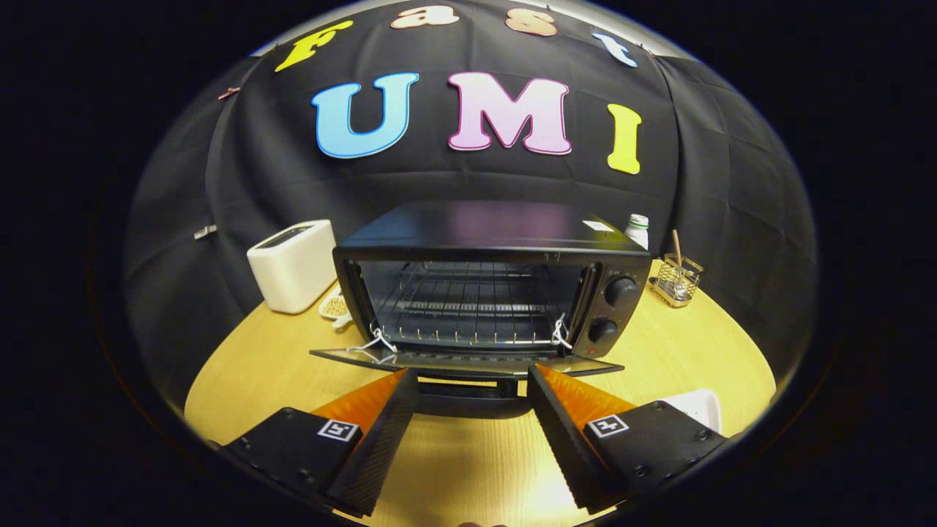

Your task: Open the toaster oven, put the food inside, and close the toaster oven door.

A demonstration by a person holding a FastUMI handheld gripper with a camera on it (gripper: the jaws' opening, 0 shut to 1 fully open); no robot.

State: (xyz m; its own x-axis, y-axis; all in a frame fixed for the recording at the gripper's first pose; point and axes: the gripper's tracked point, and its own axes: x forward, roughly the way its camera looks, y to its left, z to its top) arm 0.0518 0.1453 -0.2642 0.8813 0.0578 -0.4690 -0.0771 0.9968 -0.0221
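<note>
**A:** Where is the toaster oven, and is it open?

**B:** The black toaster oven point(490, 285) stands in the middle of a round, light wooden desk point(659, 351). Its door point(468, 361) is folded all the way down, lying flat and level in front of the cavity. Inside the oven a wire rack point(468, 307) spans the cavity, with nothing resting on it. Two round knobs point(620, 291) sit one above the other on the oven's right-hand panel.

**A:** And the gripper?

**B:** The gripper point(472, 377) is just in front of the oven, pointing straight at it. Its two fingers are spread wide apart and hold nothing. Their tips reach the front edge of the lowered door, one on each side of the dark door handle point(472, 399), which lies in the gap between them. I cannot tell whether the tips touch the door.

**A:** Where is the food?

**B:** I cannot make it out. A white dish-like object point(695, 406) lies on the desk in front of the oven's right side, mostly hidden behind the right finger.

**A:** Anything else around the oven?

**B:** A white slot toaster point(293, 265) stands to the oven's left. A small white-capped bottle point(637, 228) peeks up behind the oven's right rear corner, and a wire holder point(677, 280) with a stick in it sits to the oven's right.
</note>
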